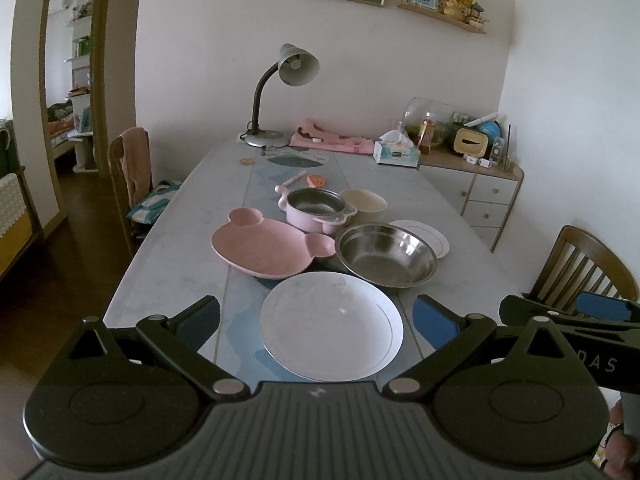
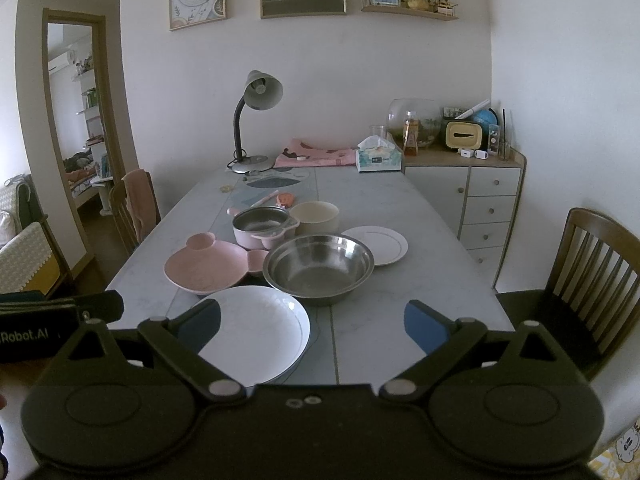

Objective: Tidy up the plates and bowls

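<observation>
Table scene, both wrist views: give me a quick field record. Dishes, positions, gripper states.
surface: grey table
nearest dish: large white plate, at the near edge
metal: steel bowl, behind the white plate, to its right
pink: bear-shaped pink plate, left of the steel bowl
far row: pink pot and cream bowl, side by side
small dish: small white plate, right of the steel bowl
left gripper: open, empty, above the white plate
right gripper: open, empty
stacked: nothing yet

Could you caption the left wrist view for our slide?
Open left gripper hovers over a white plate on the table.
</observation>
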The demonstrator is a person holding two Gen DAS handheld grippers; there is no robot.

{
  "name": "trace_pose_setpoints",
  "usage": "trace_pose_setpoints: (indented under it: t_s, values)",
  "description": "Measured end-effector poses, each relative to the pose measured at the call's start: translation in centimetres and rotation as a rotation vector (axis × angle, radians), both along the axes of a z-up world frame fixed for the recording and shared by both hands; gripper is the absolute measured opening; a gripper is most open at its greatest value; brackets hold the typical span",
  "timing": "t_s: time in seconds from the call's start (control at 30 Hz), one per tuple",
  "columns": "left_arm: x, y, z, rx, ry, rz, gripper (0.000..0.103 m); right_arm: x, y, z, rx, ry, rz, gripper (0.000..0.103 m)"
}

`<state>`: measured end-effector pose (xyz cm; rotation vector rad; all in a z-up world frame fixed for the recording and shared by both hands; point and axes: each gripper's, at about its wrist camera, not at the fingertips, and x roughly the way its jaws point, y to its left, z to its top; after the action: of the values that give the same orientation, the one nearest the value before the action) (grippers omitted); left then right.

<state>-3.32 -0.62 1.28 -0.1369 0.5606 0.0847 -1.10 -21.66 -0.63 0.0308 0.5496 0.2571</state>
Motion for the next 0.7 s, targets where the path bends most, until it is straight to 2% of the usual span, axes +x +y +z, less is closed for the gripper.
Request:
trace_pose_setpoints:
  t_s: [0.27,0.7]
  values:
    - [1.1,0.0,0.1,-0.004,0.016,0.002,0.103,0.3,-0.3,0.0,-0.004,0.006,0.007,0.099]
    - [4.5,0.6,-1.0,-0.027,0.035,0.006,0.103,3.4,0.0,-0.4,-0.021,0.020,0.044,0.098]
